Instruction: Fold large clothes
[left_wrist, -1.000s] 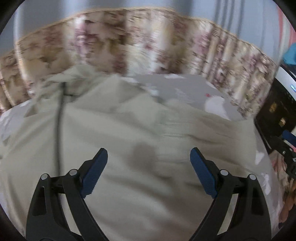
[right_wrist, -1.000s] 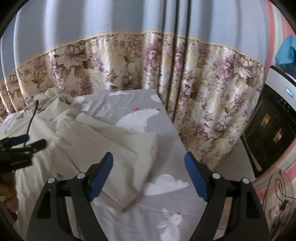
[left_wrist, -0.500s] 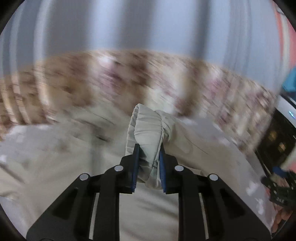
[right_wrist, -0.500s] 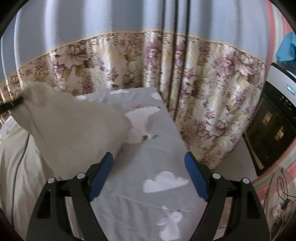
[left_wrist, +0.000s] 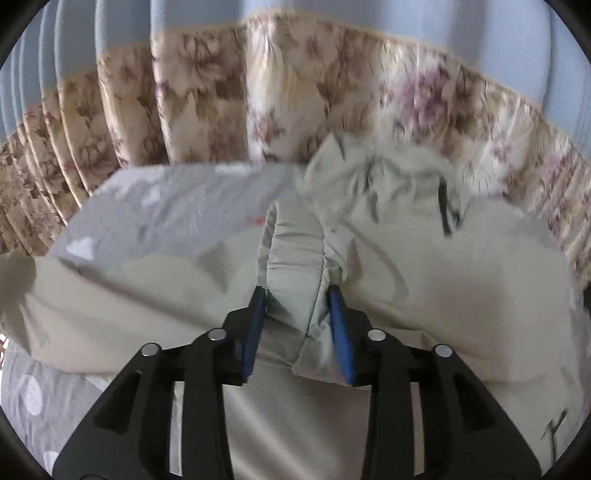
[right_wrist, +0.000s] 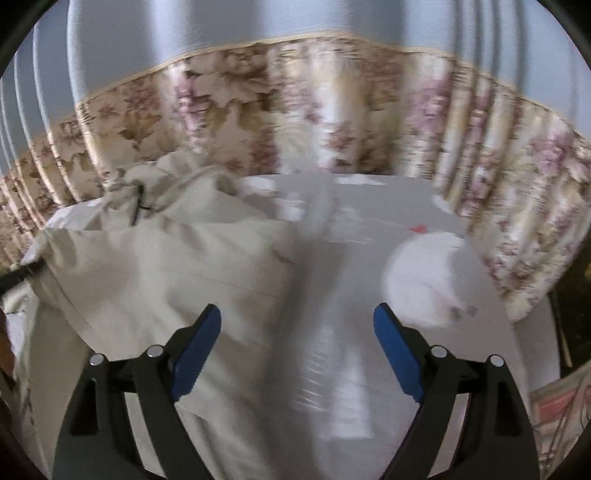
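Observation:
A pale beige jacket (left_wrist: 461, 277) lies spread on a bed. In the left wrist view its elastic sleeve cuff (left_wrist: 295, 254) stands bunched between the blue pads of my left gripper (left_wrist: 296, 295). The jaws are opening, but the cloth still fills the gap and touches both pads. In the blurred right wrist view my right gripper (right_wrist: 297, 310) hovers over the jacket's edge (right_wrist: 166, 266) and the sheet. Its jaws are wide and still opening, with nothing between them. A dark zip (left_wrist: 445, 210) shows near the collar.
The bed has a grey sheet (right_wrist: 351, 258) printed with white animals and clouds; bare sheet (left_wrist: 166, 206) lies left of the jacket. A floral curtain (right_wrist: 295, 110) hangs close behind the bed and along its right side (right_wrist: 517, 221).
My left gripper shut on the sleeve cuff, carried it sideways over the jacket and now loosens. The right gripper swung left over the bed and stayed open.

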